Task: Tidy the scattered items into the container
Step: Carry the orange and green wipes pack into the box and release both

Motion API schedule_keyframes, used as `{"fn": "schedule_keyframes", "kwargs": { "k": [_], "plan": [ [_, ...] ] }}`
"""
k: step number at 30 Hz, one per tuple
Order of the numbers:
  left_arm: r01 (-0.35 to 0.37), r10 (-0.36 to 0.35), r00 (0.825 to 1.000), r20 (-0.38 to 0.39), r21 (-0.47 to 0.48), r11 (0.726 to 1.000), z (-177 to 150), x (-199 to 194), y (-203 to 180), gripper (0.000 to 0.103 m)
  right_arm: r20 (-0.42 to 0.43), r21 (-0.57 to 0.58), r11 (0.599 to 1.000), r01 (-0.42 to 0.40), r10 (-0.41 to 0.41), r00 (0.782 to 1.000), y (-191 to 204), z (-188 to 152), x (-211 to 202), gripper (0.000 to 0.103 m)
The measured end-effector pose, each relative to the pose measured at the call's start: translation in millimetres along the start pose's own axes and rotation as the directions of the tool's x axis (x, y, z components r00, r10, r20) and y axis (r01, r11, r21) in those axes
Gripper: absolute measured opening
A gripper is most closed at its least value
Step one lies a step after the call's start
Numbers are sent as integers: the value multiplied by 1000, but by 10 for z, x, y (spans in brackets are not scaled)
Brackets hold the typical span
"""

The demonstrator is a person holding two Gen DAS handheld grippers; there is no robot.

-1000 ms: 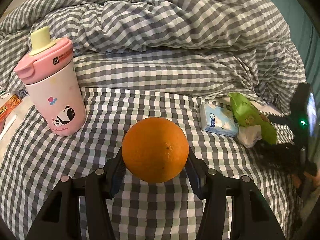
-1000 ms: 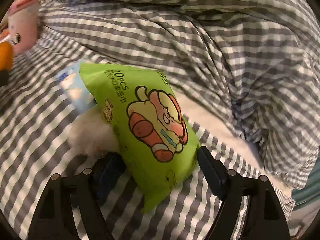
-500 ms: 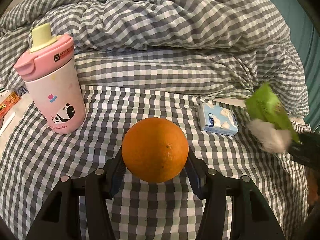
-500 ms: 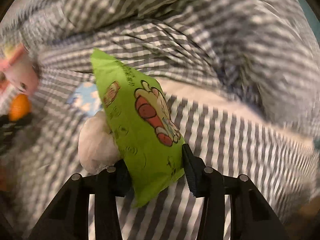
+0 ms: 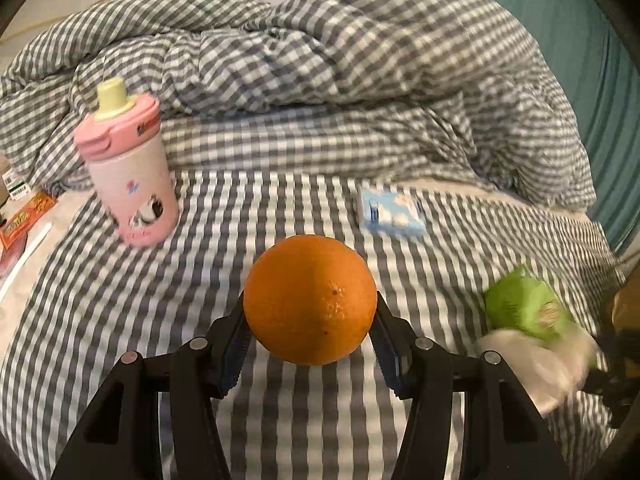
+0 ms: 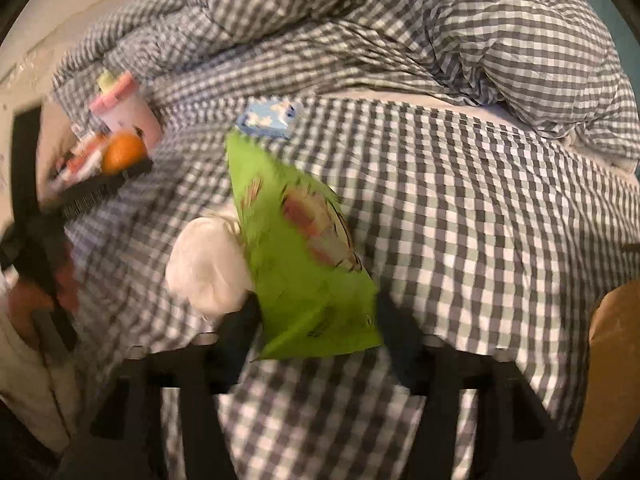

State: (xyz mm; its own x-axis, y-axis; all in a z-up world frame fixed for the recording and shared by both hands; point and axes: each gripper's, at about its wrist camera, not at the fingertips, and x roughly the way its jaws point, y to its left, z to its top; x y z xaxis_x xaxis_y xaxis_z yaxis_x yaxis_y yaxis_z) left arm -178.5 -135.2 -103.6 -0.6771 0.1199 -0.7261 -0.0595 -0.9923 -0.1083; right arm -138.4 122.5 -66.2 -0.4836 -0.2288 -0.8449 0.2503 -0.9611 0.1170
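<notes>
You have one round orange fruit (image 5: 310, 299), one green printed plastic packet (image 6: 298, 256), one crumpled white wad of soft material (image 6: 208, 266), one small pale-blue tissue pack (image 5: 391, 212), one pink lidded drinking cup with a yellow spout (image 5: 130, 168) and a small orange snack packet (image 5: 26, 216) in sight, all on or above a bed with a grey-and-white checked sheet (image 5: 280, 200) and a bunched checked duvet (image 5: 320, 60).

Your left gripper (image 5: 310, 344) stands about half open, its two pads pressed on either side of the orange fruit, which is lifted clear of the sheet. The pink cup stands upright beyond it to the left; the tissue pack lies flat beyond it, slightly right.

Your right gripper (image 6: 316, 332) has the green packet between its jaws, with the white wad tucked against the packet's left side by the left finger. Its jaws are opening at this moment. The view is blurred, and the packet's lower end reaches across to both fingers, so the pads appear to press on it. A brown cardboard edge (image 6: 612, 380) shows at the gripper's far right; whether it is the container cannot be told.

Compared with a second ago, the packet and wad are off the sheet beside the tissue pack and now sit low at the right of the left gripper's view. The orange is gripped just as before, and the cup appears farther right.
</notes>
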Motion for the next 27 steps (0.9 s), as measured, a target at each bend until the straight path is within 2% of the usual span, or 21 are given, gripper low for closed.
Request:
{"fn": "schedule_keyframes", "kwargs": {
  "k": [3, 4, 5, 8, 9, 11, 12, 15, 19, 21, 22, 27],
  "plan": [
    [-12, 12, 1000, -22, -4, 1000, -125, -74, 33, 56, 86, -60, 998, 5, 0, 996, 141, -46, -292, 72],
    [-17, 16, 999, -28, -14, 1000, -157, -99, 61, 56, 110, -70, 998, 6, 2, 994, 161, -52, -357, 75],
    [-20, 19, 999, -33, -28, 999, -179, -122, 90, 56, 120, -75, 997, 10, -1, 993, 171, -55, -384, 82],
    [-21, 18, 999, -39, -64, 998, -228, -199, 171, 56, 102, -110, 993, 32, -21, 995, 199, -54, -265, 82],
    [-20, 17, 999, -39, -73, 997, -245, -236, 201, 56, 94, -135, 990, 34, -22, 995, 213, -55, -179, 83],
    [-25, 22, 999, -40, -78, 997, -266, -293, 232, 56, 66, -191, 982, 15, -2, 998, 239, -50, 15, 92],
    [-32, 29, 999, -41, -76, 997, -278, -318, 239, 56, 42, -201, 980, -2, 11, 999, 226, -32, 124, 92],
    [-49, 46, 998, -48, -65, 997, -300, -367, 258, 56, -61, -187, 980, -72, 62, 996, 121, 35, 461, 92],
    [-59, 55, 997, -57, -60, 996, -301, -393, 254, 56, -146, -125, 981, -150, 132, 981, 39, 15, 787, 94],
    [-61, 57, 997, -57, -55, 997, -291, -402, 232, 56, -113, -118, 984, -135, 121, 986, 68, -18, 786, 86],
    [-61, 58, 997, -57, -50, 997, -284, -410, 211, 56, -92, -116, 985, -131, 120, 988, 88, -31, 736, 75],
    [-47, 46, 998, -49, -21, 999, -278, -505, 72, 56, -23, -68, 995, -72, 71, 997, 99, -163, 444, 75]
  ]
}}
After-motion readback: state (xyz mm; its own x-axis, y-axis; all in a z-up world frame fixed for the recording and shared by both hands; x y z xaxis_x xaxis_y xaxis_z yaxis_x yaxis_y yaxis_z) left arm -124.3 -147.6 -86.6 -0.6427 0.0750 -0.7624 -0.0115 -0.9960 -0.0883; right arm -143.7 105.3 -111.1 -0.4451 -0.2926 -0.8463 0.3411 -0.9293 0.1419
